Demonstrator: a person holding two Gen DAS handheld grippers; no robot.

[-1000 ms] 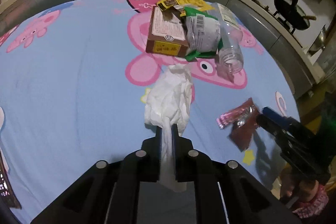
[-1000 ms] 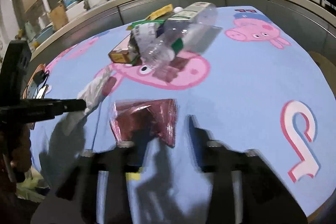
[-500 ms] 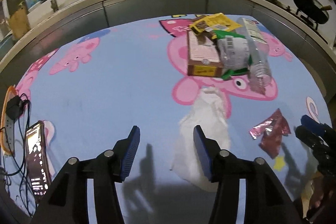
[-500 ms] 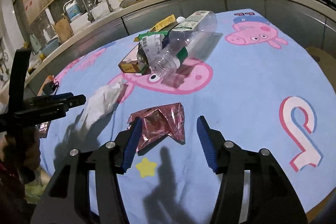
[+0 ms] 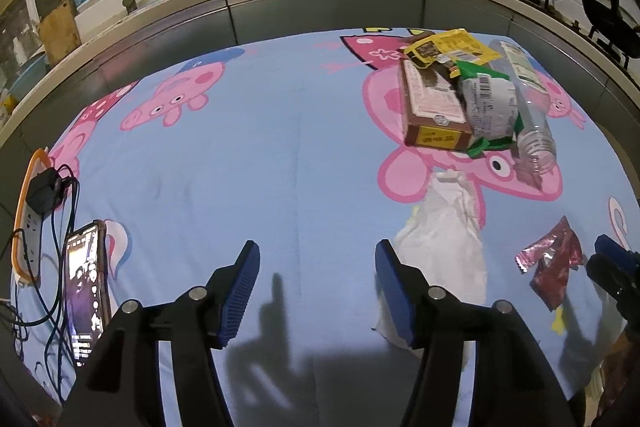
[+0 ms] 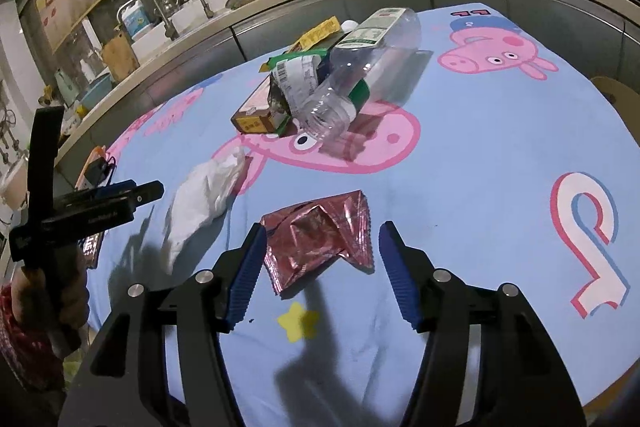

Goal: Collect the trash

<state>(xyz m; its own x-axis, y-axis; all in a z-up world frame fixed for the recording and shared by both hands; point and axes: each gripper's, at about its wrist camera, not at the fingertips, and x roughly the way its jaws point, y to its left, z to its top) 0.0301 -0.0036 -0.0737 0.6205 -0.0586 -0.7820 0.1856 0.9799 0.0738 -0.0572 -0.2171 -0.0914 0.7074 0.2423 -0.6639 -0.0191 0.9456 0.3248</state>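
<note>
A: Any containers? Anything inside?

B: Clear plastic bottle (image 6: 362,67) on its side, uncapped, looks empty, mouth toward the cameras, resting across the heap. Brown cardboard carton (image 5: 434,107) beside it, closed, contents impossible to tell. Green-and-white crumpled wrapper (image 5: 490,107) draped between carton and bottle, yellow foil sachet (image 5: 452,47) behind. All piled on the blue cartoon-pig tablecloth (image 5: 260,155).

A: Loose trash elsewhere?

B: Crumpled white tissue (image 6: 204,199) flat on the cloth, nearer than the heap, just off the pink pig print. Shiny red foil wrapper (image 6: 320,231), torn and creased, lying near the table's front edge, well apart from the heap.

A: Tools?

B: Left gripper (image 5: 316,291) spreading wider, blue pads apart, bare cloth between them; tissue just outside the right-hand pad, not pinched. Right gripper (image 6: 320,271) also opening, red wrapper lying partly between the pads, neither pressing on it.

A: Differences between views?

B: Left wrist only: lit smartphone (image 5: 86,287) and orange-rimmed power strip (image 5: 28,211) with cables at the cloth's left edge, clearly seen. Right wrist only: hand (image 6: 48,299) gripping the left tool's handle, patterned red sleeve below, plus a yellow star print under the red wrapper.
</note>
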